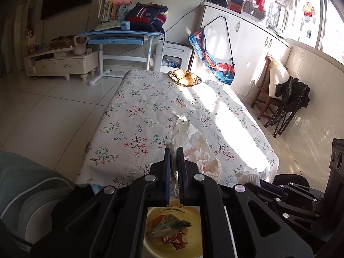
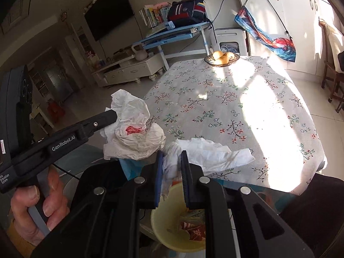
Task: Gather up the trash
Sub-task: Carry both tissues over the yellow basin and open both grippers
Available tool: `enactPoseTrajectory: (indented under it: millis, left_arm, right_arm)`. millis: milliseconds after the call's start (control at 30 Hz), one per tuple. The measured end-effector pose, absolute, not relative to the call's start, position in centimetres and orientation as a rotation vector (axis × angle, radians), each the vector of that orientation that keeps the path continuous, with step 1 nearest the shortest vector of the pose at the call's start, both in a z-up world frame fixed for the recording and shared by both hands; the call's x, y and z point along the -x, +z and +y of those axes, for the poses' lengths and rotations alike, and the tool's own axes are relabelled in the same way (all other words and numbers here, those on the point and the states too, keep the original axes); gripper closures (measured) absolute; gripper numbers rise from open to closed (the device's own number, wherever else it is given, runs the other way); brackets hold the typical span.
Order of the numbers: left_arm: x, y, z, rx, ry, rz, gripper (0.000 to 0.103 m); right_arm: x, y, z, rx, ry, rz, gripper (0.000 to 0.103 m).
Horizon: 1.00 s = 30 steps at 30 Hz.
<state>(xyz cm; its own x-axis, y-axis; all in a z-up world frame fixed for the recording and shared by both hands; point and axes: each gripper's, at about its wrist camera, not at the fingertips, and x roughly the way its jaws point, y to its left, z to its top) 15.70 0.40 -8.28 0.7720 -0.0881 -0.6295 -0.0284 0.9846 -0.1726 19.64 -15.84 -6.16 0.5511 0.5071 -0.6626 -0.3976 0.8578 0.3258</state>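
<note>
My left gripper (image 1: 173,150) is shut on a crumpled white tissue with a red stain (image 1: 193,148), held over the near edge of the floral-cloth table (image 1: 137,111). The right wrist view shows that tissue (image 2: 133,133) hanging from the left gripper (image 2: 108,118), which a hand (image 2: 32,210) grips. My right gripper (image 2: 171,153) is shut on a second white tissue (image 2: 215,154). This second tissue (image 1: 251,175) also shows at the right gripper (image 1: 265,183) in the left wrist view. A yellow bin (image 1: 150,243) (image 2: 163,210) with wrappers and scraps sits below both grippers.
A bowl of round fruit (image 1: 185,78) (image 2: 221,59) stands at the table's far end. A wooden chair (image 1: 266,99) and a folding chair (image 1: 290,107) stand right of the table. Tiled floor (image 1: 53,111) lies to its left, and a blue desk (image 1: 122,36) stands behind.
</note>
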Motion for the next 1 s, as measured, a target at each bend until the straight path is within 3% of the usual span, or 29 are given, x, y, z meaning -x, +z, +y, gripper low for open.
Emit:
enactPoseTrajectory:
  millis: [1000]
  left_arm:
    - [-9.3, -7.7, 0.1, 0.137, -0.053, 0.681, 0.096]
  right_arm:
    - [-15.8, -9.3, -14.5, -0.112, 0.565, 0.954, 0.085]
